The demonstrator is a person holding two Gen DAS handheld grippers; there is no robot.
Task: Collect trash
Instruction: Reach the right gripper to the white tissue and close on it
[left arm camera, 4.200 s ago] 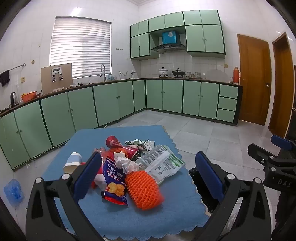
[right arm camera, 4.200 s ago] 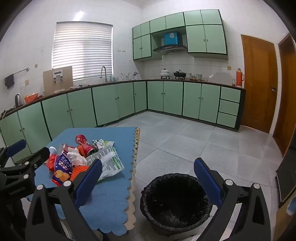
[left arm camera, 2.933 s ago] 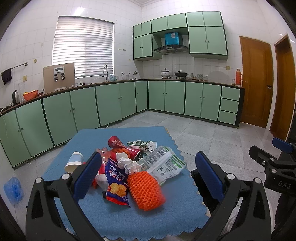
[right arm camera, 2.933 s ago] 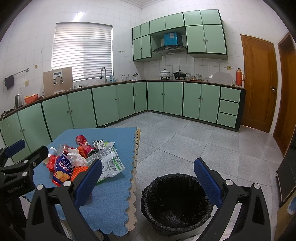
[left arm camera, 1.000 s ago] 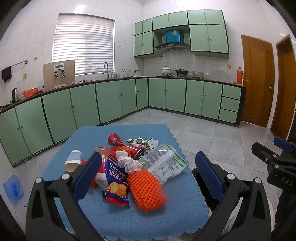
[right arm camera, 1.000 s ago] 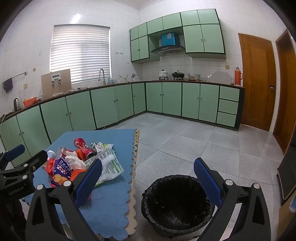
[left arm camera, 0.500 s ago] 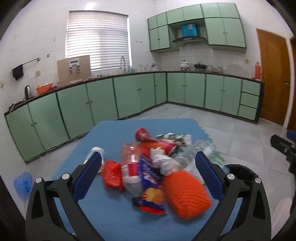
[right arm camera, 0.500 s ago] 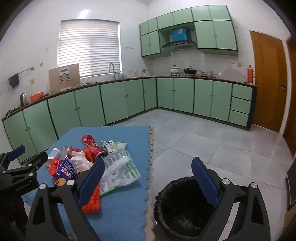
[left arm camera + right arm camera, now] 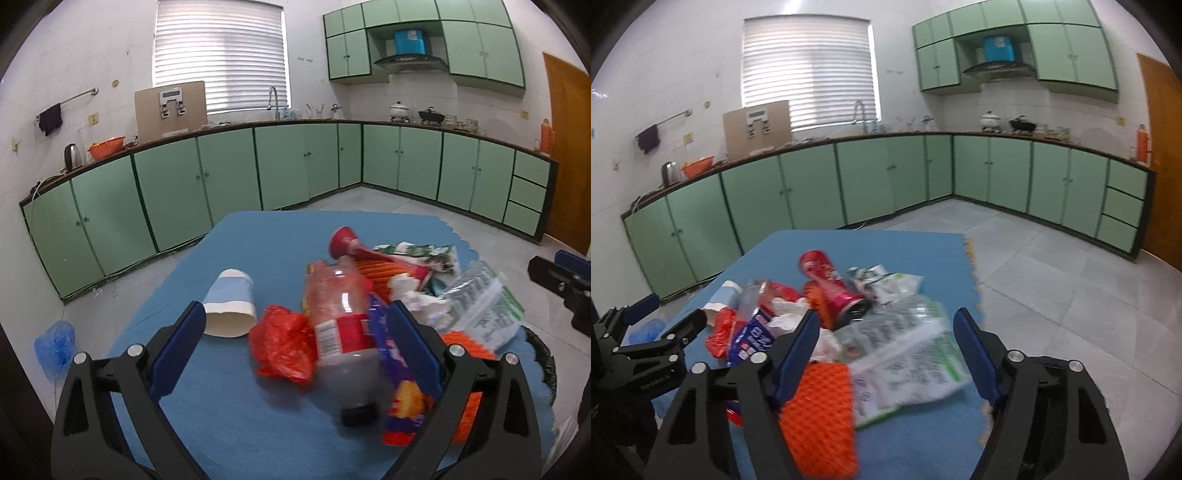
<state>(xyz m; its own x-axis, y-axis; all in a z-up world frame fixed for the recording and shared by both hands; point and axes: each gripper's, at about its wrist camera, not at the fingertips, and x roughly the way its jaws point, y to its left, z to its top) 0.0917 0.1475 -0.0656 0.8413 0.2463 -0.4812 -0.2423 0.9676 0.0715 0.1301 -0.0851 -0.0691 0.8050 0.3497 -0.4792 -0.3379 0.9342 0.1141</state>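
Observation:
A pile of trash lies on a blue table mat (image 9: 258,243). In the left wrist view my open left gripper (image 9: 295,343) hovers over a crumpled red bag (image 9: 282,341) and a clear plastic bottle (image 9: 341,317), with a paper cup (image 9: 231,302) to the left. In the right wrist view my open right gripper (image 9: 886,345) hovers over a white-green plastic bag (image 9: 908,354) and an orange foam net (image 9: 820,410). A red can (image 9: 831,280) lies behind. Both grippers are empty.
The black-lined bin (image 9: 543,362) shows only at the right edge of the left wrist view. Green cabinets (image 9: 849,184) line the far walls. A blue bag (image 9: 54,347) lies on the floor left of the table. The grey tiled floor (image 9: 1052,266) stretches to the right.
Both grippers have moved forward and left over the trash pile. The left one swung toward the cup and bottle; the right one left the bin and now faces the table.

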